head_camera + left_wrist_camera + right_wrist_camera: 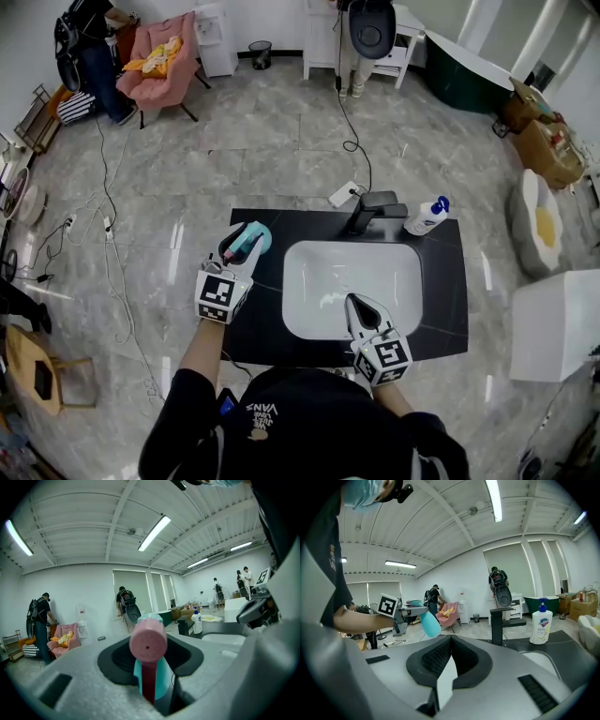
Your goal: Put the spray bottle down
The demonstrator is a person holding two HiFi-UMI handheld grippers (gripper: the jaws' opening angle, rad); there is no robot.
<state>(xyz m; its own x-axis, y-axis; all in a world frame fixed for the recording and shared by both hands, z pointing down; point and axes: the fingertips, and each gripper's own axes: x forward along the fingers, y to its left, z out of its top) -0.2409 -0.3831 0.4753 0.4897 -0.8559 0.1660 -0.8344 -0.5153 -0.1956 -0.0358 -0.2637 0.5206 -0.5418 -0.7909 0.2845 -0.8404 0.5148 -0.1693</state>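
Head view: left tool (242, 248) clamps teal spray bottle (258, 232) over desk (442, 305) left edge; right tool (360, 304) closed, empty. Set-down pending.

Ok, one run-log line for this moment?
left gripper: shut on spray bottle, airborne near counter left end | right gripper: shut, empty, over sink | bottle not down

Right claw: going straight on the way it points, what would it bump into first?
Likely the sink basin: the right claw points slightly down across it, toward its far wall left of the black faucet. Depth is unclear; it might clear the rim.
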